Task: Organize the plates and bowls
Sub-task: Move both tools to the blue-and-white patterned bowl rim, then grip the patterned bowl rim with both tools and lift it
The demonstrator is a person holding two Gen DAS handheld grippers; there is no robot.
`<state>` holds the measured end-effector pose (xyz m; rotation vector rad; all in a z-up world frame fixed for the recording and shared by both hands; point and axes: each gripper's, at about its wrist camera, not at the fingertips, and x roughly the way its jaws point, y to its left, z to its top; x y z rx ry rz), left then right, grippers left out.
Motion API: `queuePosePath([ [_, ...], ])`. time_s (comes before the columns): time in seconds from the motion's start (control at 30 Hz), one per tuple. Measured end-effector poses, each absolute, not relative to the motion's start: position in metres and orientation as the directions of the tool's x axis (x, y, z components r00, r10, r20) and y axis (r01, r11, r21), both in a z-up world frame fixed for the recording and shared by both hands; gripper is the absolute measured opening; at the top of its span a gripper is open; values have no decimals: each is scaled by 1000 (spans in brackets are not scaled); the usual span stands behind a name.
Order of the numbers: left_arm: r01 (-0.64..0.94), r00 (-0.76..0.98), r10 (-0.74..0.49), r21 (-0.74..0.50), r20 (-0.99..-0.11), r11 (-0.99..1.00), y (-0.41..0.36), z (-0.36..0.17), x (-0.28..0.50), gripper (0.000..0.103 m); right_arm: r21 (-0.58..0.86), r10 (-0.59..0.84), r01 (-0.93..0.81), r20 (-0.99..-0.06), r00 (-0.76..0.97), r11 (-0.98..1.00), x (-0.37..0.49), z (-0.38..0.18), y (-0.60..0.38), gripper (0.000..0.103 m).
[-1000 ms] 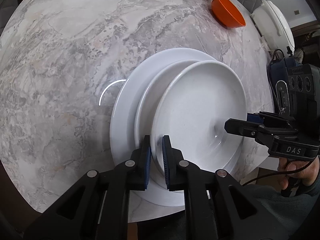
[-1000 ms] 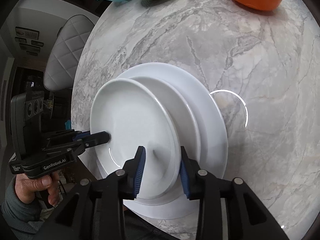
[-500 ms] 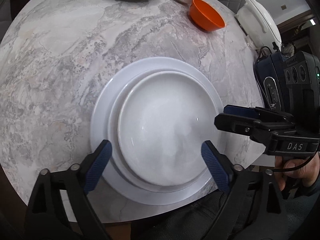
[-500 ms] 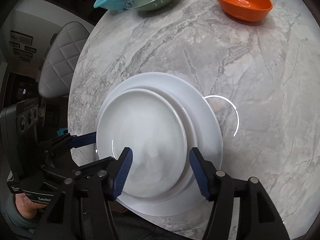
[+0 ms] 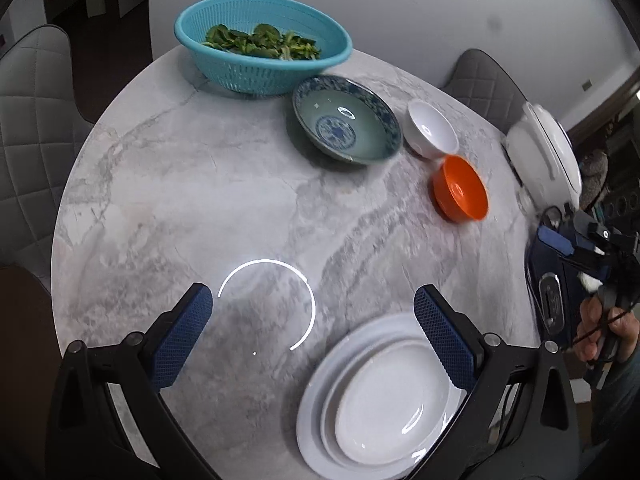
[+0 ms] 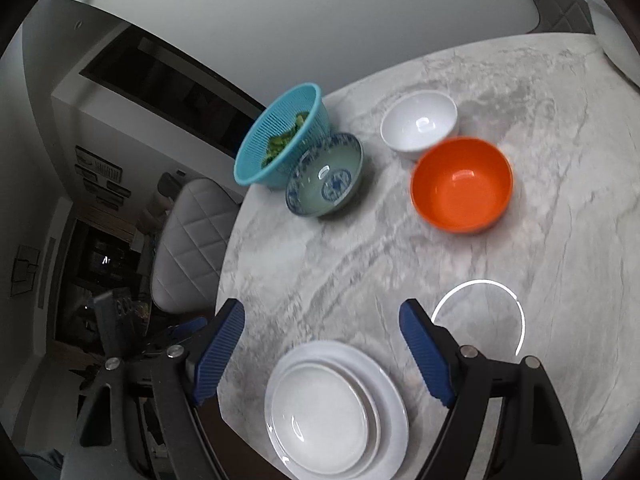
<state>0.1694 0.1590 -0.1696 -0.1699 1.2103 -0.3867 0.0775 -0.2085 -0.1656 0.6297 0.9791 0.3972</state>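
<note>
A stack of white plates (image 5: 384, 400) lies at the near edge of the round marble table (image 5: 180, 184); it also shows in the right wrist view (image 6: 332, 408). My left gripper (image 5: 312, 320) is open and empty, raised above and behind the stack. My right gripper (image 6: 322, 328) is open and empty, raised above the stack; it shows at the right in the left wrist view (image 5: 560, 240). Farther back stand an orange bowl (image 6: 462, 184), a white bowl (image 6: 418, 124) and a blue patterned bowl (image 6: 324, 180).
A teal colander (image 5: 262, 44) with green leaves stands at the far edge. A white appliance (image 5: 544, 156) sits at the table's right side. Grey quilted chairs (image 5: 28, 128) stand around the table.
Both grippers let go of the top plate, which now lies flat on the stack. Both opened wide, rose and pulled back, so the far bowls came into view.
</note>
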Motion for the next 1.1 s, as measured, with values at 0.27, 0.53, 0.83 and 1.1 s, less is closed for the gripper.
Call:
queuePosePath([
  [0.27,116,314,-308,-286,-898,951,154,-191,290,100,690,636,-41,-640,431,723,198,-180,-207,83],
  [0.53,151,287,-337,-304,-897,940,119,-224,344,100,678,638,-1,-691,339,735,269,-223,-184,77],
  [0.83,166,243,-359,-327,-901,931,99,-252,364,99,671,630,70,-723,285,738,301,-260,-174,66],
  [1.1,176,192,-366,-335,-910,926,85,-273,384,48,637,604,75,-757,250,768,311,-271,-160,57],
])
